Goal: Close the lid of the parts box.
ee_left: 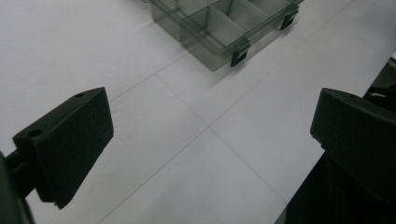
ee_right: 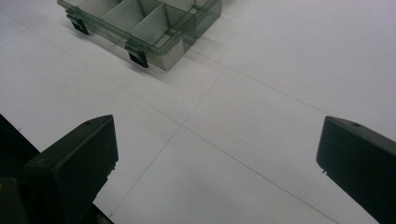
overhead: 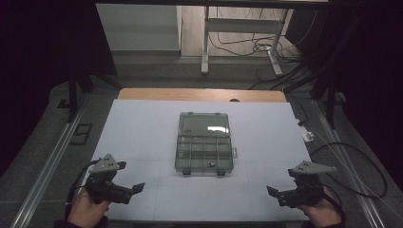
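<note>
The clear grey plastic compartment box [overhead: 204, 142] with its lid laid open is sitting mid-tabletop, long axis toward the far edge. The left gripper [overhead: 136, 188] and right gripper [overhead: 270, 191] are waiting near the front corners, jaws released, about equally far.

One compartment box [overhead: 204, 147], two claws [overhead: 138, 188], one table [overhead: 142, 123]

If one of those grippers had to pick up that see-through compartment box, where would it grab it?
Probably by a side wall of the open box, coming from above. The lid lies flat open behind, and the near edge carries two black latches, so the short left or right wall is the thin, bare rim that open jaws could straddle. Both the left gripper and right gripper are open.
</note>
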Demonstrator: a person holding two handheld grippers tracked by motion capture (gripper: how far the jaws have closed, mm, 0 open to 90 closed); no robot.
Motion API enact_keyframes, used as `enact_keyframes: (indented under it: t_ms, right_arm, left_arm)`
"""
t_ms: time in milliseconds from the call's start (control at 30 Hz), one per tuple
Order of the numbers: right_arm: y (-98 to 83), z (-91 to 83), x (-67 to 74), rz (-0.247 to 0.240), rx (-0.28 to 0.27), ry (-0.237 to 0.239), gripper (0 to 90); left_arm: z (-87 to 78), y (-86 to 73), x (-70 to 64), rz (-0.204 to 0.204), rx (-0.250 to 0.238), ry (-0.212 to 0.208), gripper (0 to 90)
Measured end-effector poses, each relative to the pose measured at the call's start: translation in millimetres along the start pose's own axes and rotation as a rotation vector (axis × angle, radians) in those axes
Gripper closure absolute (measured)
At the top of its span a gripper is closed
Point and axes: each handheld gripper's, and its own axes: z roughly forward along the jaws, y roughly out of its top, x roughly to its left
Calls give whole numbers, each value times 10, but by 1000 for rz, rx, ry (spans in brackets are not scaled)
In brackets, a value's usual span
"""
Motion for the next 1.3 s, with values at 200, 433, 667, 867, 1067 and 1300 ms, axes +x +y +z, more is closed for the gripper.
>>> enact_keyframes:
  t_ms: [200, 433, 667, 867, 1067, 1300]
  right_arm:
    - [41, 20, 10, -24, -10, 41, 0]
    - [87, 61, 18, -36, -14, 34, 0]
    - [134, 89, 17, -35, -23, 40, 0]
    - [189, 146, 23, -31, -16, 47, 0]
    - [254, 221, 46, -40, -15, 67, 0]
    - [357, 305, 63, -35, -21, 76, 0]
  left_arm:
    - [64, 41, 15, 12, -7, -20, 0]
    - [116, 91, 36, 14, -16, -7, 0]
    - [188, 150, 53, 21, 0, -5, 0]
    - [247, 213, 72, 5, 7, -14, 0]
    - [313, 286, 107, 12, 8, -13, 0]
    - [385, 349, 131, 35, 21, -11, 0]
